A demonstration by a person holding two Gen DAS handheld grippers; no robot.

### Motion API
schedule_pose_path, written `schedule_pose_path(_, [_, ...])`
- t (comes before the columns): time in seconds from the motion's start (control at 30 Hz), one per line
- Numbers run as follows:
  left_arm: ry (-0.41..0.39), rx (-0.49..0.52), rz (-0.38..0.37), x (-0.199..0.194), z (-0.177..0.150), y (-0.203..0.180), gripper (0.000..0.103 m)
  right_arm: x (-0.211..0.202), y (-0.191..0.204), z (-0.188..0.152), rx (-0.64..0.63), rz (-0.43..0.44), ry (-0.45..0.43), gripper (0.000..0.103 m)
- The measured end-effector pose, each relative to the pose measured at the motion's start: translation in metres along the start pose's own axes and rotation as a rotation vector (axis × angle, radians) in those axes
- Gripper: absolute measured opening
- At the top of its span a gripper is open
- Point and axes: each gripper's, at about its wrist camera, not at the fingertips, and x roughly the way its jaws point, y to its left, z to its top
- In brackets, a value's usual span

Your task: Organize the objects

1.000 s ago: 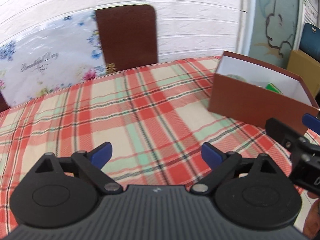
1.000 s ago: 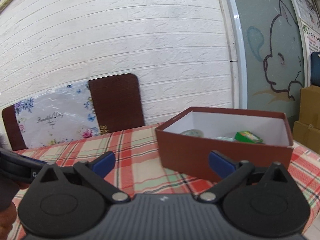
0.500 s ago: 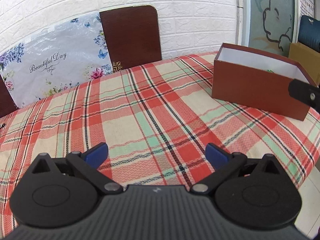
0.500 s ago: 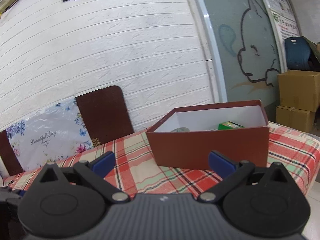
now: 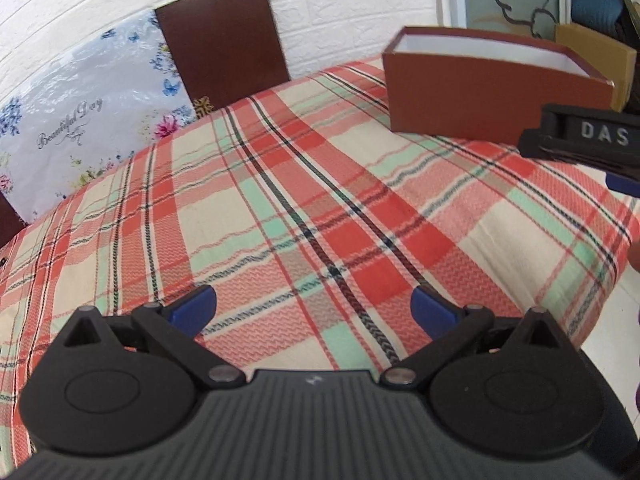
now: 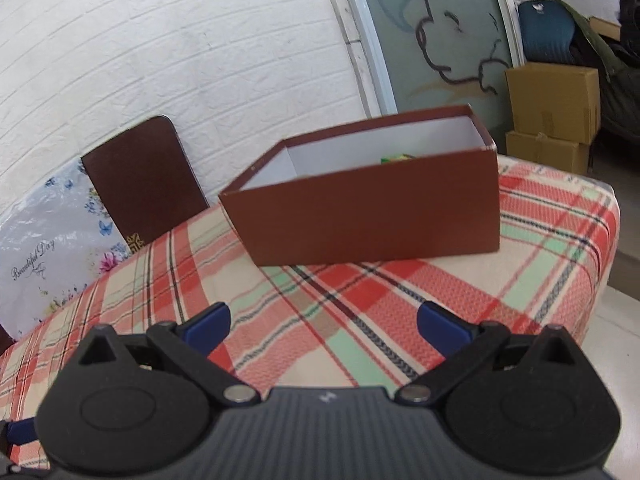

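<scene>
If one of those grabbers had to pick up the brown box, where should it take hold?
Probably the top rim of the brown box. The lid is off, so a thin upright wall stands free. Come down from above with the right gripper, one of the fingers inside and one outside; the whole box looks too wide to span.

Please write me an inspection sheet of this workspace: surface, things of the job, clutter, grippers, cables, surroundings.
Surface: table under a plaid tablecloth; no loose objects seen on the visible cloth.
Job's things: open brown box with white inside, standing near the table's far right corner; a green item just shows over its front wall, the rest of the contents hidden.
Clutter: nothing seen.
Grippers: left gripper and right gripper both above the cloth, jaws open and empty.
Cables: nothing seen.
Surroundings: white brick wall; brown chair back; floral cover; cardboard boxes on the floor; cartoon drawing on a panel.
</scene>
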Motion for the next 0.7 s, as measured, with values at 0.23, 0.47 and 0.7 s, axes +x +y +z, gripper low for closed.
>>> schedule_pose_path(0.23, [0.107,0.045,-0.047,0.009,-0.006,-0.013,0.103,0.013,-0.011,-0.006,0.036,-0.025,0.047,0.103])
schedule_pose_path(0.47, [0.172,0.073,-0.069,0.016,-0.008,-0.022,0.103,0.023,-0.022,-0.009,0.067,-0.034,0.081,0.103])
schedule_pose_path(0.7, [0.189,0.102,-0.074,0.018,-0.007,-0.03,0.103,0.029,-0.028,-0.011,0.08,-0.033,0.096,0.103])
